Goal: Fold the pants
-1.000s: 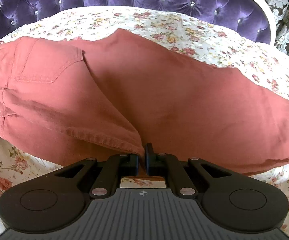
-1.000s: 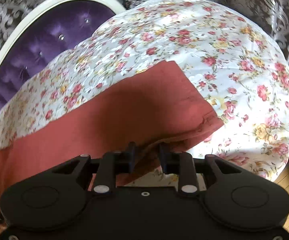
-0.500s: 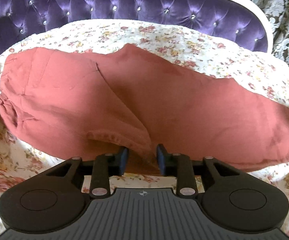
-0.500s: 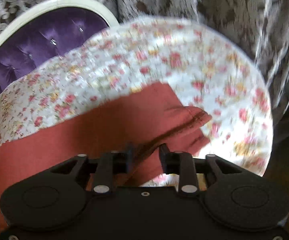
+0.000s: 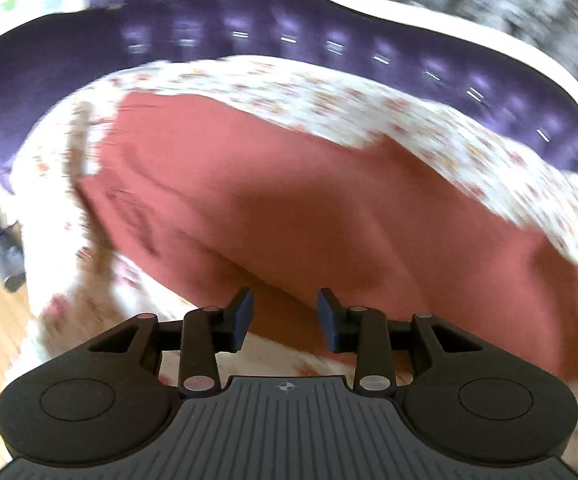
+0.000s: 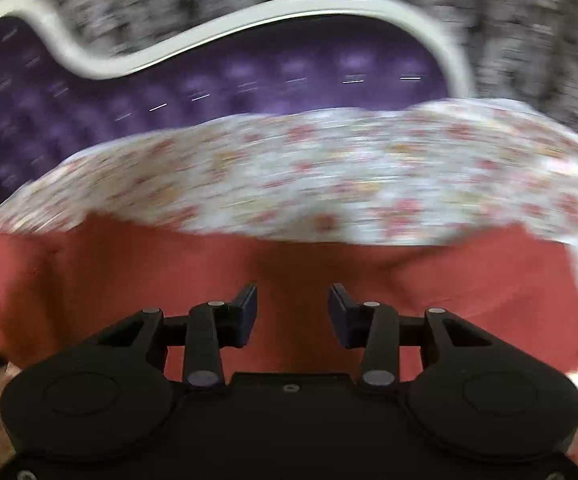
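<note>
The left gripper point(image 5: 285, 314) has its jaws opening, and nothing is pinched between the blue pads point(image 5: 244, 314) — the cloth lies under them, not in them. The right gripper point(image 6: 292, 312) is opening too, with its jaws apart and empty, above the same cloth. The pants point(image 5: 309, 208), rust-red, lie flat and long across the flowered bedspread point(image 5: 329, 96), near its front edge. Behind the bedspread stands a purple tufted headboard point(image 6: 249, 80) with a white frame. Both views are blurred. No container is in sight.
</note>
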`<state>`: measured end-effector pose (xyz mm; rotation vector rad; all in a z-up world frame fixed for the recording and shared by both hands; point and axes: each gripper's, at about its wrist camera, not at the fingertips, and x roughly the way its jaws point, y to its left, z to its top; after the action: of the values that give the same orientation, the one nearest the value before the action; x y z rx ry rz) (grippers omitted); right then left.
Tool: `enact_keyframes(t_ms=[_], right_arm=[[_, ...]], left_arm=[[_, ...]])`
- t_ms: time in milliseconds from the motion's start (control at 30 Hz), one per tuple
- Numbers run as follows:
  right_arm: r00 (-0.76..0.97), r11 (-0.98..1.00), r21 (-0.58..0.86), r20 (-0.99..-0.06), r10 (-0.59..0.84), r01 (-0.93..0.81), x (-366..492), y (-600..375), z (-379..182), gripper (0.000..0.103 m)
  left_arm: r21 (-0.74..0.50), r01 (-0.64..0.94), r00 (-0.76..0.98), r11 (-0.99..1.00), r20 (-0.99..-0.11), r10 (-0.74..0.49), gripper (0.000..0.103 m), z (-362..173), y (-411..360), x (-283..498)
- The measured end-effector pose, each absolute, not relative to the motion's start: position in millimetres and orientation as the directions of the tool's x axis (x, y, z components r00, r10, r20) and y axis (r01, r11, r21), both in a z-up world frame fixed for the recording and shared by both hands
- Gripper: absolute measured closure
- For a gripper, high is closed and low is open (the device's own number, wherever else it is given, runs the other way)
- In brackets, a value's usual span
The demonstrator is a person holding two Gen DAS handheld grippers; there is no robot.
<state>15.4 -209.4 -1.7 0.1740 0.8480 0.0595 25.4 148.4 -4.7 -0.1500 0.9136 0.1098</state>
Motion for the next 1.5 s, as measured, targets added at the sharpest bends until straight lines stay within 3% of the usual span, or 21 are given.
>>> enact_keyframes(t_ms=[267,633,667,700,800,1033,1167,1367,1500], right_arm=[[0.612,0.93,0.266,-0.7,0.367,-0.254,36.8,-119.3,-14.6,0.053],[0.523,0.902,0.278,-0.741,0.42,-0.33,40.3,-73.0,-37.9,0.053],[0.521,0.902,0.276,-0.744,0.419,-0.332,39.2,-72.9,-38.8,0.053],[0.519,0.902,0.275,-0.745,0.418,-0.333,37.9,-72.9,-39.3,0.053],[0.515,0.902,0.278,-0.747,0.419,-0.331,39.5,-70.5,-41.1,0.053],[0.505,0.903,0.286,-0.755,0.418,-0.32,43.1,-71.2,-46.3,0.053],[0.49,0.906,0.282,-0.769,0.41,-0.315,46.4,-69.9,-54.1,0.053],[0.471,0.907,0.278,-0.785,0.404,-0.315,50.5,-71.2,-61.1,0.053],[0.476,0.901,0.28,-0.775,0.416,-0.332,54.1,-73.6,-53.4,0.053]], left_arm=[[-0.198,-0.342,0.579,0.919,-0.814,0.04,0.057,-11.0,225.4,77.7],[-0.262,-0.415,0.512,0.871,-0.859,-0.015,0.056,-46.6,238.3,113.4],[-0.264,-0.423,0.519,0.867,-0.855,-0.007,0.062,-46.2,238.0,113.9],[-0.262,-0.422,0.528,0.868,-0.849,0.001,0.082,-45.5,237.1,113.5],[-0.234,-0.406,0.547,0.884,-0.837,0.03,0.094,-37.4,233.6,111.7],[-0.167,-0.377,0.595,0.911,-0.797,0.1,0.095,-2.8,230.9,81.9],[-0.105,-0.376,0.567,0.921,-0.812,0.139,0.095,-14.2,230.3,71.4],[-0.109,-0.394,0.507,0.913,-0.854,0.116,0.092,-47.3,242.2,68.4],[-0.058,-0.371,0.527,0.927,-0.835,0.159,0.089,-24.9,234.5,59.4]])
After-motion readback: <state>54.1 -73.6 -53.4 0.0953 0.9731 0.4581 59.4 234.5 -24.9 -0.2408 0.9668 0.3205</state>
